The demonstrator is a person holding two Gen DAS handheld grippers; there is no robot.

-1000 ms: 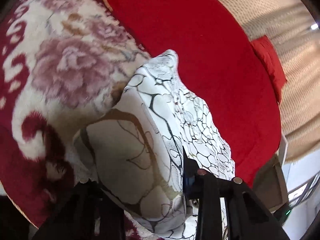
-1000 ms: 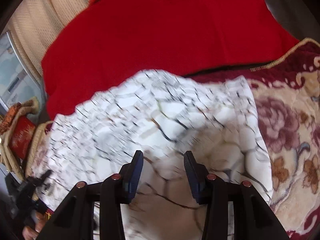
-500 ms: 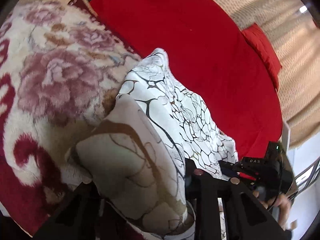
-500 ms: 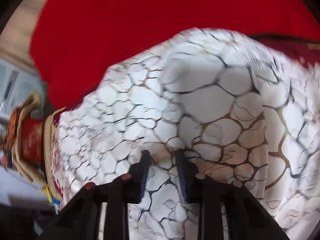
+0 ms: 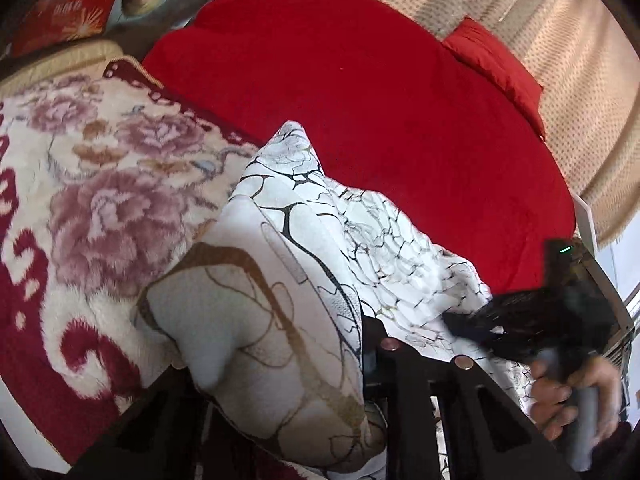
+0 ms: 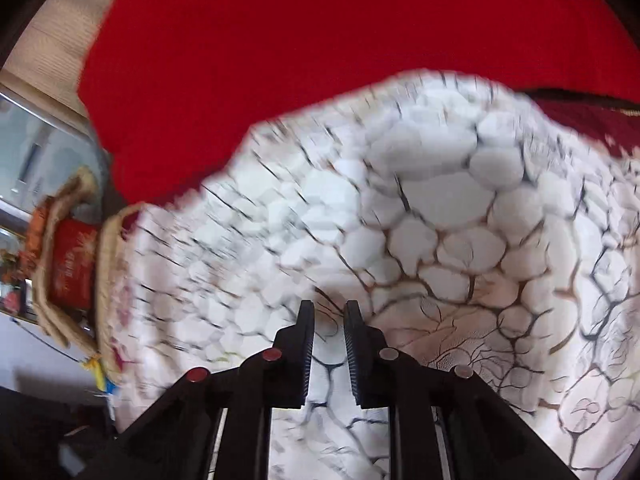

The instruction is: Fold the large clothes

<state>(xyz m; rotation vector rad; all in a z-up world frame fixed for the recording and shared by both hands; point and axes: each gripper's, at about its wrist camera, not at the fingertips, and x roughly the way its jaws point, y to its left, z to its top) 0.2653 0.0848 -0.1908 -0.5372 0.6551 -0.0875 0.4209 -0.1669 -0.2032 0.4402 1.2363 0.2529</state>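
Observation:
A large white garment [image 5: 304, 240] with a black and brown crackle print lies bunched over a floral blanket and a red bedspread. It drapes over my left gripper [image 5: 280, 360], whose jaws are closing with a thick fold between them. That fold hides the left finger, so only the right finger [image 5: 372, 344] shows. In the right wrist view the garment [image 6: 440, 200] fills most of the picture. My right gripper [image 6: 329, 312] points down onto it, its pads nearly together and pinching a small ridge of cloth. In the left wrist view the right gripper [image 5: 520, 320] sits at the garment's far edge, held by a hand [image 5: 560, 396].
A red bedspread [image 5: 380, 100] covers the far part of the bed, with a red pillow [image 5: 496, 60] at its edge. The floral plush blanket [image 5: 100, 208] lies on the near left. A beige curtain [image 5: 580, 80] hangs behind. A red cushion [image 6: 72, 268] rests on a wicker chair beside the bed.
My right gripper swept across the garment, tipped downward and shut on a ridge of cloth; it now shows in the left wrist view. The left gripper rolled, still gripping its fold.

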